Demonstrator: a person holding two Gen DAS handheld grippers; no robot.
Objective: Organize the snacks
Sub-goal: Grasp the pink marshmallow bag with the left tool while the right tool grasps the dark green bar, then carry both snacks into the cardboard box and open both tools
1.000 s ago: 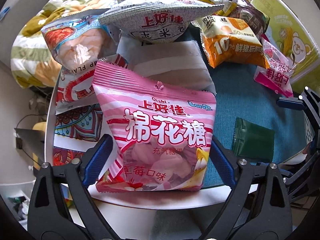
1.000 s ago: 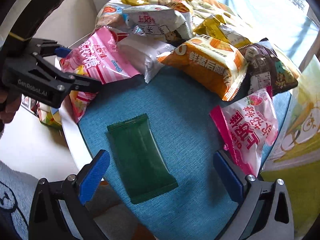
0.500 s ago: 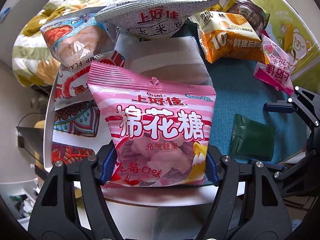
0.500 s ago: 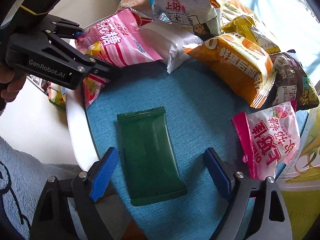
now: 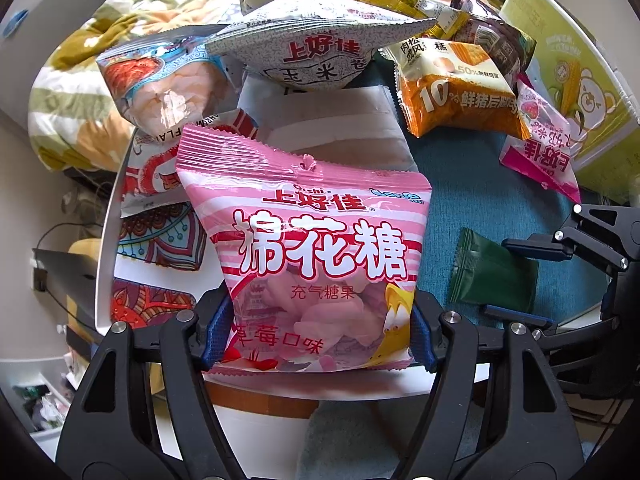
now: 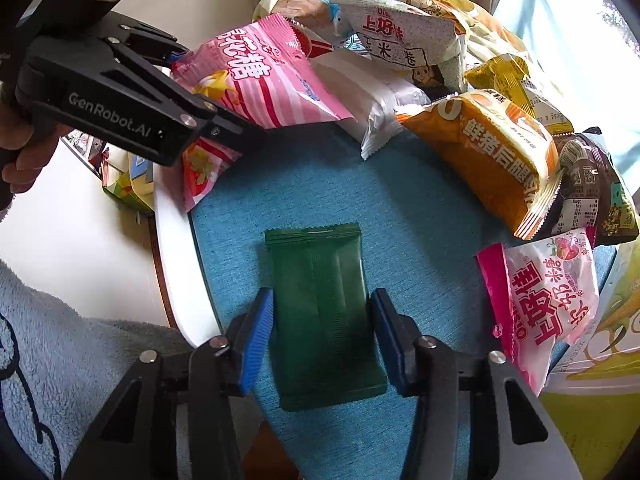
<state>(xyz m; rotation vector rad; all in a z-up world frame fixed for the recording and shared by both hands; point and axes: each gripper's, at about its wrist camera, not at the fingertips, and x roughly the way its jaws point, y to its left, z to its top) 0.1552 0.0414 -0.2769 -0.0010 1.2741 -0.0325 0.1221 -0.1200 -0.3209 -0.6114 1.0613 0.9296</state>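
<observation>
A pink striped marshmallow bag (image 5: pixel 320 240) stands tilted up off the round table's left edge, and my left gripper (image 5: pixel 320 332) is shut on its lower end, blue pads pressed into both sides. The right wrist view shows the same bag (image 6: pixel 272 76) held by the left gripper (image 6: pixel 216 96) at upper left. A flat dark green packet (image 6: pixel 320 280) lies on the teal mat (image 6: pixel 400 208). My right gripper (image 6: pixel 322 328) straddles its near half, jaws closing with the pads touching both long edges. In the left wrist view the green packet (image 5: pixel 480 264) sits between the right gripper's fingers.
Snack bags crowd the far side: a speckled grey bag (image 5: pixel 320 56), a white packet (image 6: pixel 372 96), an orange bag (image 6: pixel 492 152), a brown bag (image 6: pixel 592 184) and a pink-white strawberry bag (image 6: pixel 552 300). A green-yellow box (image 5: pixel 568 72) stands right. The white table rim (image 6: pixel 176 248) is near.
The left jaws closed onto the pink bag and tilted it up. The right jaws narrowed from wide open until the pads met the green packet's edges, and the gripper rolled to line up with it.
</observation>
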